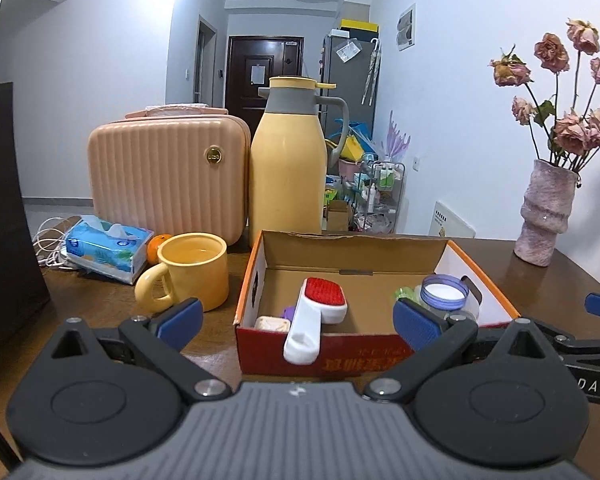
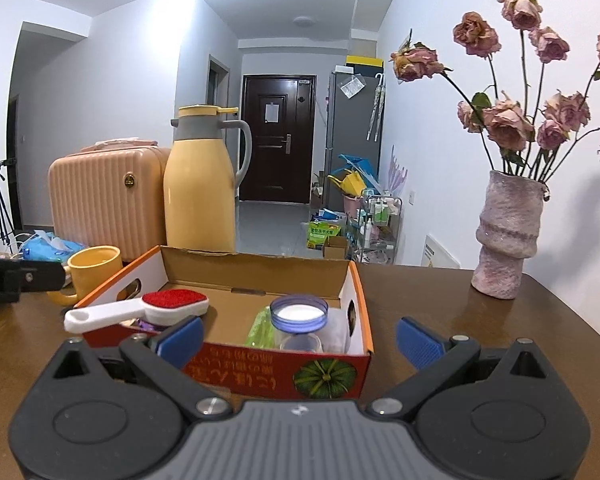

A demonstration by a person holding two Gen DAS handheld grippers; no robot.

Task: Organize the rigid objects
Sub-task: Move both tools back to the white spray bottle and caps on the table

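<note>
Toward the table's (image 1: 540, 280) left edge sit one tissue pack (image 1: 106, 249), one orange (image 1: 156, 247) and one yellow mug (image 1: 192, 270); behind them stand one pink case (image 1: 168, 178) and one yellow thermos (image 1: 288, 160). One cardboard box (image 1: 380, 256) at the near edge holds one white brush (image 1: 314, 320) with a red pad, overhanging its rim, and one blue-lidded jar (image 1: 444, 294). One vase (image 1: 544, 216) stands by the right edge. The left gripper (image 1: 298, 320) and right gripper (image 2: 300, 340) hover level before the box, jaws spread wide, holding nothing.

Glossy dark brown wooden table (image 2: 440, 320); matt corrugated cardboard box (image 1: 352, 250); smooth white plastic brush with red bristly pad (image 1: 314, 312); rough pink stone-like vase (image 2: 506, 236).
</note>
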